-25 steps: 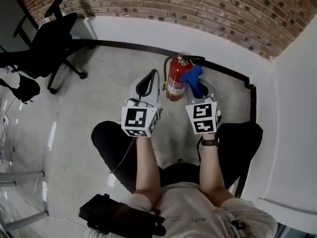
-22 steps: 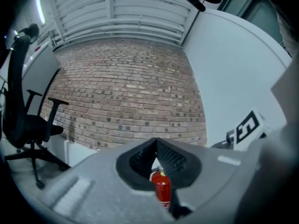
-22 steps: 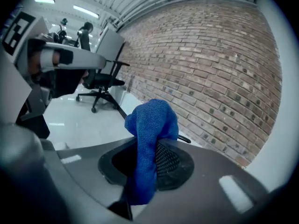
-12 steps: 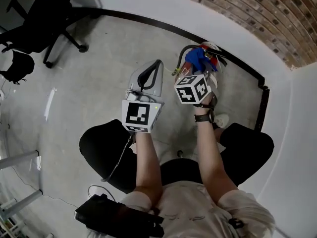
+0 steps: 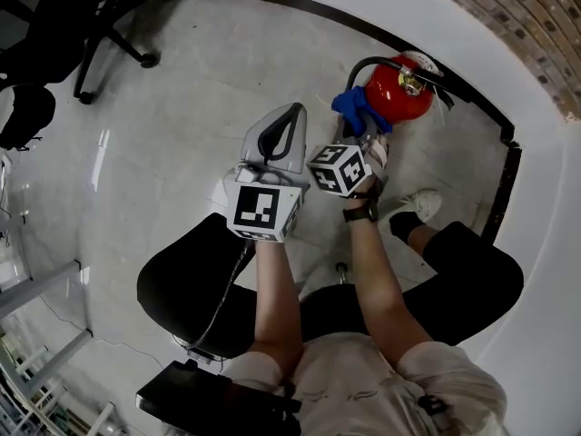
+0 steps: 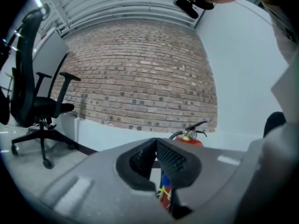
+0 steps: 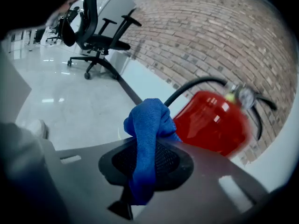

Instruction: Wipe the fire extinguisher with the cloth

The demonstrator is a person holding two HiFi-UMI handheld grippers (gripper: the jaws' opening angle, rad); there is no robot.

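Observation:
A red fire extinguisher (image 5: 399, 89) with a black hose stands on the floor by the white wall, seen from above. My right gripper (image 5: 359, 133) is shut on a blue cloth (image 5: 356, 109), whose bunched end lies against the extinguisher's left side. The right gripper view has the cloth (image 7: 149, 125) hanging out between the jaws (image 7: 147, 160), with the red body (image 7: 212, 122) just behind it, blurred. My left gripper (image 5: 283, 127) hovers to the left, shut and holding nothing. From the left gripper (image 6: 156, 147), the extinguisher (image 6: 189, 139) stands ahead.
A black office chair (image 5: 54, 25) and a dark bag (image 5: 23, 116) stand at the far left. A black baseboard (image 5: 272, 3) runs along the white wall, with brick (image 5: 536, 25) above it. The person's shoe (image 5: 419, 205) rests right of the grippers. Metal legs (image 5: 36, 289) stand at the left edge.
The right gripper has carried the cloth from the extinguisher's right side over to its upper left side. The head has leaned forward over the extinguisher. The left gripper has barely moved.

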